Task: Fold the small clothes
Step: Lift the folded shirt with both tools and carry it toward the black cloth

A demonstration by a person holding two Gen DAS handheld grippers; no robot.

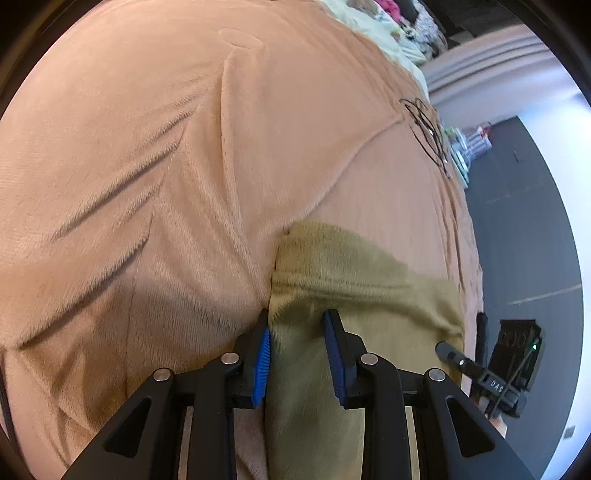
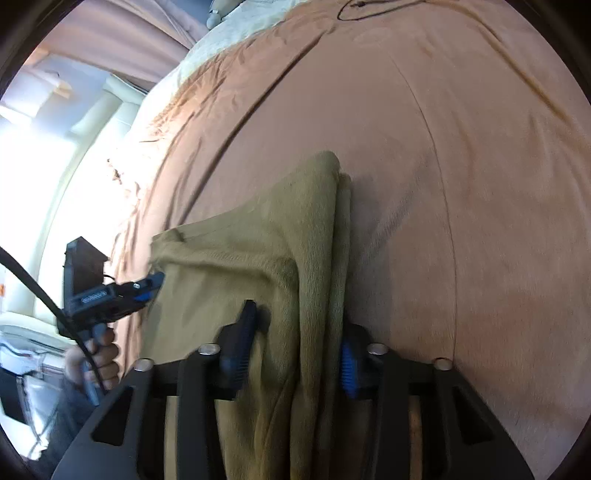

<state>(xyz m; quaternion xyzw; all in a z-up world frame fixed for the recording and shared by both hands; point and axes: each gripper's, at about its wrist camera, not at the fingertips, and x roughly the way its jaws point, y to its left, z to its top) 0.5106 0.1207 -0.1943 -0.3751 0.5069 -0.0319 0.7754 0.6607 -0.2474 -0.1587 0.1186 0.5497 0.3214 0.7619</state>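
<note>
Gripping an olive-tan garment (image 1: 354,280) at two spots, both tongs are clamped on cloth. Left tongs (image 1: 297,347): blue pads close together with a strip of the garment's edge pinched between them, fabric running down between the black arms toward the camera. Right tongs (image 2: 299,343): bunched, layered fold of the same garment (image 2: 258,258) squeezed between the two blue pads, cloth hanging down past the linkage. The garment sits on a peach-tan fleece blanket (image 1: 147,166) covering a bed, partly lifted at the held ends, its far end resting on the blanket; in the right wrist view it rises to a folded peak ahead of the tongs, with a hem line crossing it. Blanket (image 2: 443,166) wrinkled, long creases running away from the garment. A thin black cable loop (image 1: 428,129) lies on the blanket well beyond the garment, near the bed's edge. Left tongs also show in the right wrist view (image 2: 155,280), biting the garment's left corner, with a hand (image 2: 101,363) on the blue handle below and a black cable trailing off it. Right tongs' tip (image 1: 448,350) visible in the left wrist view just beside the garment's right edge. Pale-green bedding (image 1: 373,22) beyond the blanket's far side; dark floor (image 1: 524,221) past the bed's edge.
</note>
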